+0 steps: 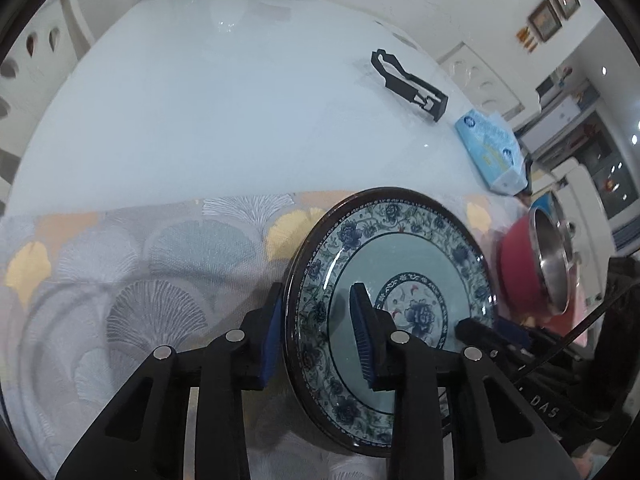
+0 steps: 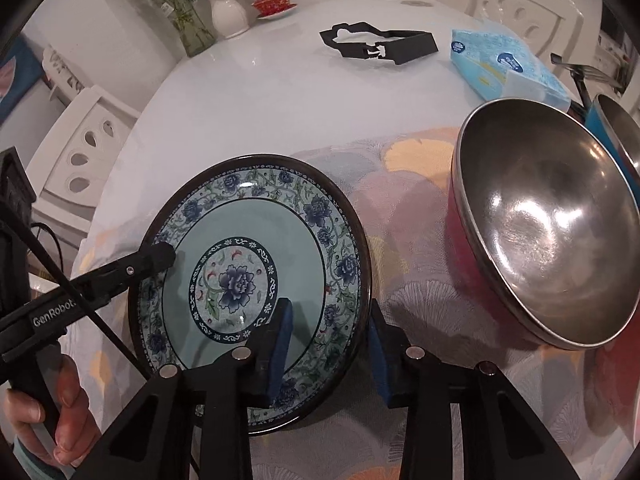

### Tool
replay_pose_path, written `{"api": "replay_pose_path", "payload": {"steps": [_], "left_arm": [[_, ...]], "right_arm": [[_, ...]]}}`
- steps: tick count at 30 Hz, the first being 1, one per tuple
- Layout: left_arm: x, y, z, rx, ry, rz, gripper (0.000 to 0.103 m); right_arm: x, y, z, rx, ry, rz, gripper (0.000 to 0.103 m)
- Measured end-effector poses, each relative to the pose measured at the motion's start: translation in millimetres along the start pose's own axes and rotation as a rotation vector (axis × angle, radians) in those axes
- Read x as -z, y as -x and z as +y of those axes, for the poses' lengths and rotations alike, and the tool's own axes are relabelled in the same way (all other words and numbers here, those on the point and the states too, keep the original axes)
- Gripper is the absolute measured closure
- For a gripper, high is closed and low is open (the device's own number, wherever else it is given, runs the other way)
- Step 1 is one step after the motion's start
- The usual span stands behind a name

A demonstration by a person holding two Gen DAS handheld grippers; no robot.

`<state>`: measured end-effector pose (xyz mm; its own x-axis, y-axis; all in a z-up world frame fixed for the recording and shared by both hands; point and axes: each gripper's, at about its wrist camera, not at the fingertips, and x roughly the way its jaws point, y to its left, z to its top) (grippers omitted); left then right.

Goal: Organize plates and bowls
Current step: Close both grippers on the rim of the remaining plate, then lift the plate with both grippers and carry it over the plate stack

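The left claw [image 1: 318, 338] is gripping the rim of a blue flowered plate [image 1: 394, 256], one pad outside, one inside. The right claw [image 1: 480, 330] is reaching in at the plate's far side. A red bowl [image 1: 520, 268] is sitting beside it on the patterned cloth [image 1: 120, 280] covering the bench [image 1: 220, 100].

Black hand-held gripper [image 2: 328, 344] w/ blue pads [image 2: 280, 344], silver screws, "GenRobot" mark.

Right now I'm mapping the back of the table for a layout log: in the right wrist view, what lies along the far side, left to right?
Glass vase of greenery → white vase → red lidded cup → black frame-shaped part → blue tissue pack.
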<state>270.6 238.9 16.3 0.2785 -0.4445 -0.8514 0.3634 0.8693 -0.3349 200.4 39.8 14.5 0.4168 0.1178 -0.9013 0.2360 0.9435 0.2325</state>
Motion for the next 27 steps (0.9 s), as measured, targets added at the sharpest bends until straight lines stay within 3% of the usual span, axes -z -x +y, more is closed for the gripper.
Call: {"api": "replay_pose_path", "payload": {"steps": [8, 15, 27], "left_arm": [[9.7, 42.8, -10.2, -0.014, -0.033, -0.062, 0.074], [23.7, 112.3, -25.6, -0.009, -0.025, -0.161, 0.074], [91.0, 213.0, -41.5, 0.015, 0.018, -0.263, 0.074]], "right_arm": [[8.3, 23.6, 3.1, -0.061, 0.015, -0.003, 0.068], [19.8, 69.4, 13.9, -0.143, -0.007, -0.015, 0.068], [73.1, 180.6, 48.8, -0.169, 0.024, -0.147, 0.068]]}}
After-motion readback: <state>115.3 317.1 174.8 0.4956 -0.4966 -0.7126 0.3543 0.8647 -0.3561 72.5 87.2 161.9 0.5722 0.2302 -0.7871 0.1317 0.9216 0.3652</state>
